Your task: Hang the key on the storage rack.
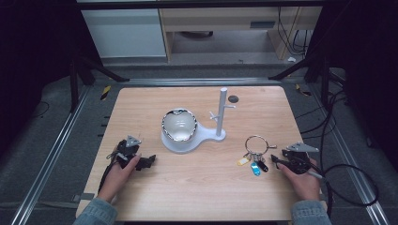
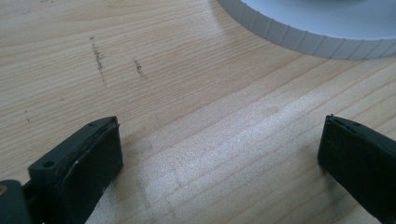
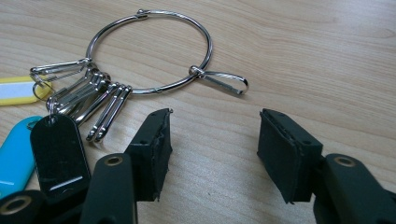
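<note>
A bowl (image 1: 179, 124) is set on the base of a stand (image 1: 193, 138) at the middle of the tabletop (image 1: 202, 187), the post (image 1: 221, 112) rising to its right. A key ring (image 1: 256, 144) with tags (image 1: 253, 165) is laid further right, just before the right tongs (image 1: 277, 161); the left tongs (image 1: 145, 161) are placed left of the stand.

No legible text, brand or number found; the yellow tag (image 3: 16, 90), blue tag (image 3: 14, 156) and black tag (image 3: 60, 151) carry nothing readable.
</note>
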`<action>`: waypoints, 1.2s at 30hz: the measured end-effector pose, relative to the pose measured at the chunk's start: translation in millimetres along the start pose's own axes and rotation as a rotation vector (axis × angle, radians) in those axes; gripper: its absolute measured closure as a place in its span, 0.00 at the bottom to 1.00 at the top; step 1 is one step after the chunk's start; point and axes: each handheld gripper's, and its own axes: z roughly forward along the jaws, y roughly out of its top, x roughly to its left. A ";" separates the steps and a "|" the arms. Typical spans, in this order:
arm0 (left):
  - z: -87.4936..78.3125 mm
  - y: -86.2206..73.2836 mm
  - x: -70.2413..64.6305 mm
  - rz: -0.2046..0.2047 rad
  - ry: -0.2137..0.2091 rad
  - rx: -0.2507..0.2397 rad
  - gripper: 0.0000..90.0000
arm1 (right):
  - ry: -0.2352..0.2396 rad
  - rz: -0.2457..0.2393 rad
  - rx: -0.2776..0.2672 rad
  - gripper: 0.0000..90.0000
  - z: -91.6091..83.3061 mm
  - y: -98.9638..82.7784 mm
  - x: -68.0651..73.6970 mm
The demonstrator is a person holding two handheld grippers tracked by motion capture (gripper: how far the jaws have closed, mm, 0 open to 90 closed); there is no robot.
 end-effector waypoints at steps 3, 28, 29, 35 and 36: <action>0.0 0.0 0.0 0.000 0.000 0.000 0.00 | 0.003 0.003 0.000 0.52 -0.4 0.0 0.1; 0.1 0.1 0.2 0.001 -0.002 0.000 0.00 | 0.034 -0.048 -0.090 0.61 16.6 31.4 -16.9; 0.1 0.1 0.2 0.001 -0.002 0.000 0.00 | 0.036 -0.048 -0.082 0.59 17.8 31.2 -16.0; 0.1 0.1 0.2 0.002 -0.002 0.000 0.00 | 0.058 -0.070 -0.045 0.55 21.8 30.0 -12.6; 0.1 0.1 0.2 0.001 -0.002 0.000 0.00 | 0.060 -0.074 -0.040 0.56 22.5 29.6 -12.5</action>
